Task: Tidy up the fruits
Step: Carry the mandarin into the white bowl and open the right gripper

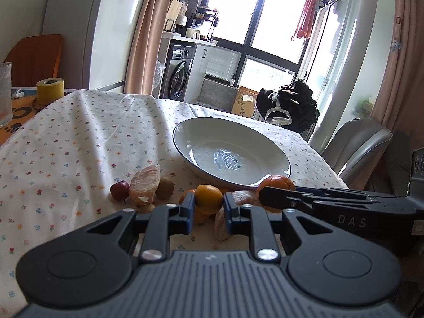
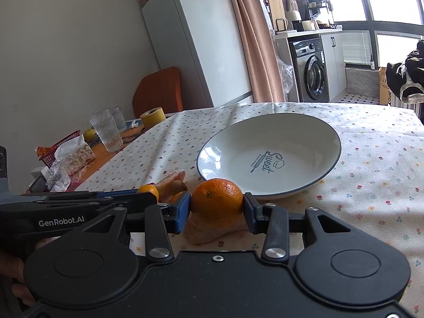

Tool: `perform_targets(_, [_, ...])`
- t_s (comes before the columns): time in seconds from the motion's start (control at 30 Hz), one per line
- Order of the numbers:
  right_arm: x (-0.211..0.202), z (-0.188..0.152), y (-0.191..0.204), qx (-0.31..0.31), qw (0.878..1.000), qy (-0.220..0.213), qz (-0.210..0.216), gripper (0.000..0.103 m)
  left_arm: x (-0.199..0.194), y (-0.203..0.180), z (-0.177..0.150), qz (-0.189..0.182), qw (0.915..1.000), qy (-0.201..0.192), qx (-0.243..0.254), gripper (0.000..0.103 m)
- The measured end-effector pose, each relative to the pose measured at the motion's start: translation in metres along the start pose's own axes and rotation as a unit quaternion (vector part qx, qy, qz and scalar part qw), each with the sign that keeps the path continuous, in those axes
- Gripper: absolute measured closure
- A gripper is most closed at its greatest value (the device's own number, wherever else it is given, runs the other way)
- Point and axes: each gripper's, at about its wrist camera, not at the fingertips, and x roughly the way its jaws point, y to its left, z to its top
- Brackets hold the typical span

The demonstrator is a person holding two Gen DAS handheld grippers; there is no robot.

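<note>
A white plate [image 1: 238, 137] with a dark rim and "Sweet" print [image 2: 304, 143] lies bare on the flowered tablecloth. In front of it is a small heap of fruit. My left gripper [image 1: 208, 208] is shut on a small yellow-orange fruit [image 1: 208, 198], which also shows in the right wrist view [image 2: 149, 190]. My right gripper [image 2: 217, 208] is shut on a tangerine [image 2: 217, 200] just before the plate's near rim, and the tangerine [image 1: 277, 181] also shows at its tip from the left. Peeled segments [image 2: 212, 232] lie under the tangerine.
A small red fruit [image 1: 119, 189], a large peeled citrus piece [image 1: 145, 182] and a brownish kiwi-like fruit [image 1: 164, 188] lie left of the heap. A yellow tape roll [image 1: 49, 90], glasses [image 2: 106, 129] and packets crowd the far left. A grey chair [image 1: 357, 145] stands past the table's right edge.
</note>
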Motion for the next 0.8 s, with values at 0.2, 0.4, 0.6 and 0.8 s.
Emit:
perform_targets(0.2, [0.0, 0.008, -0.005, 0.001, 1.0, -0.012, -0.006, 0.062, 0.003, -0.001, 0.011, -0.004, 0.9999, -0.011, -0.001, 0.082])
perform_targets(0.4, [0.003, 0.014, -0.012, 0.003, 1.0, -0.019, -0.01, 0.063, 0.01, -0.006, 0.02, -0.004, 0.9999, -0.016, 0.002, 0.082])
perform_targets(0.6, [0.006, 0.022, -0.023, 0.003, 1.0, -0.026, -0.014, 0.062, 0.026, -0.014, 0.029, 0.0, 0.9999, -0.013, 0.009, 0.082])
perform_targets(0.8, [0.018, 0.03, -0.041, 0.007, 0.999, -0.019, -0.027, 0.062, 0.048, -0.023, 0.037, 0.006, 1.0, -0.004, 0.007, 0.082])
